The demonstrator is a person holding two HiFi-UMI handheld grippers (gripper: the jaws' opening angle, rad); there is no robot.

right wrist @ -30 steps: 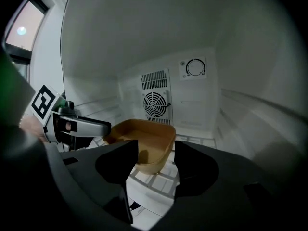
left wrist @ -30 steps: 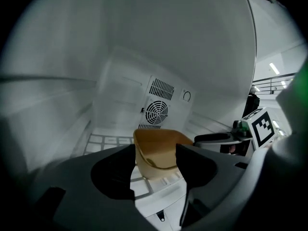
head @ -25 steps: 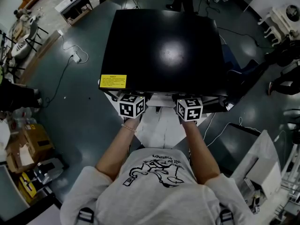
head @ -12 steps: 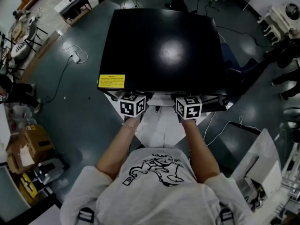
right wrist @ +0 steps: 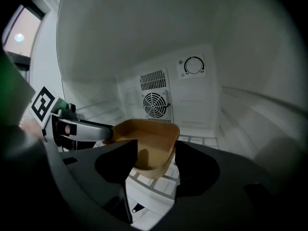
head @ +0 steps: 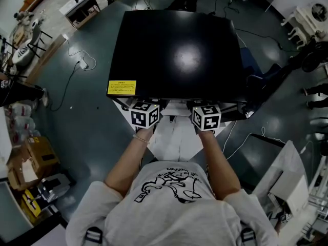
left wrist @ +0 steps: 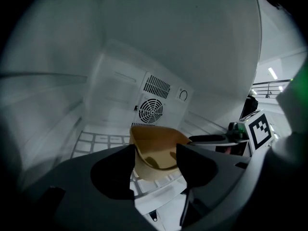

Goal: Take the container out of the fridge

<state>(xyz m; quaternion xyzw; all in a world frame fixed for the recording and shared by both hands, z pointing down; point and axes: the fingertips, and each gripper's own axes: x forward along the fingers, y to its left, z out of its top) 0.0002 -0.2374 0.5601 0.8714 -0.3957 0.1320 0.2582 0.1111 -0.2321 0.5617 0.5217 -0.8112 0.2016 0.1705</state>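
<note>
A: How are the jaws found?

B: The left gripper (left wrist: 155, 154) is seen with its jaws parted to a middling gap. The near end of the container (left wrist: 156, 137) is framed in that gap, low in the centre of the frame. The right gripper (right wrist: 155, 150) is held the same way, with the container's near wall lying between its parted jaws. No squeeze on the walls can be made out, so neither grip is judged to be taken yet.

A: Where is the container placed?

B: It is set on the wire shelf (left wrist: 96, 141) inside the fridge (head: 177, 55), in front of the fan grille (right wrist: 155, 104) at mid frame. In each gripper's view, the other gripper's tip is seen at a side rim of the container.

A: What has been altered over the last second?

B: Very little. In the head view the right marker cube (head: 206, 118) is found shifted a touch to the left. The left marker cube (head: 144, 115) is unmoved, and both are kept at the fridge's front edge, at lower centre.

A: What is meant by that for the task?

B: The reach is judged finished. The closing and the drawing out are still to be done, since the container is not yet lifted off the shelf.

A: Is anything else different?

B: Only a bystander (head: 20, 92) at the left edge, now placed somewhat higher in the frame.
</note>
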